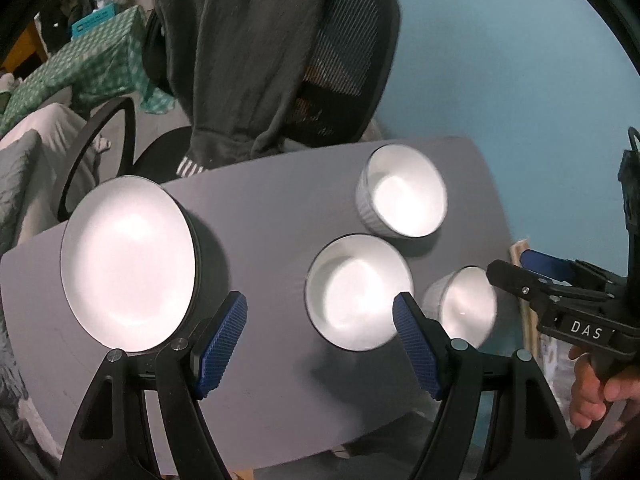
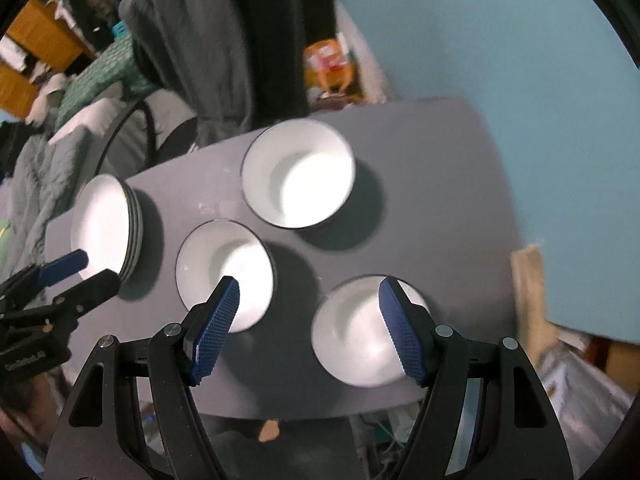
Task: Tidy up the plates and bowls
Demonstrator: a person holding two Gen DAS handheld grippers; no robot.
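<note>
A stack of white plates (image 1: 128,264) with dark rims sits at the left of the grey table (image 1: 272,216); it also shows in the right wrist view (image 2: 105,228). Three white bowls stand to its right: a far bowl (image 1: 404,192) (image 2: 299,173), a middle bowl (image 1: 358,292) (image 2: 226,262) and a near-right bowl (image 1: 464,304) (image 2: 360,332). My left gripper (image 1: 320,344) is open and empty above the table, between the plates and the middle bowl. My right gripper (image 2: 308,328) is open and empty, hovering over the gap between the middle and near-right bowls.
A black mesh office chair (image 1: 344,52) draped with a dark grey garment (image 1: 240,40) stands behind the table. A teal wall (image 1: 520,60) is at the right. Bedding and a green checked cloth (image 1: 80,64) lie at the left. A wooden strip (image 2: 528,280) leans by the table's right edge.
</note>
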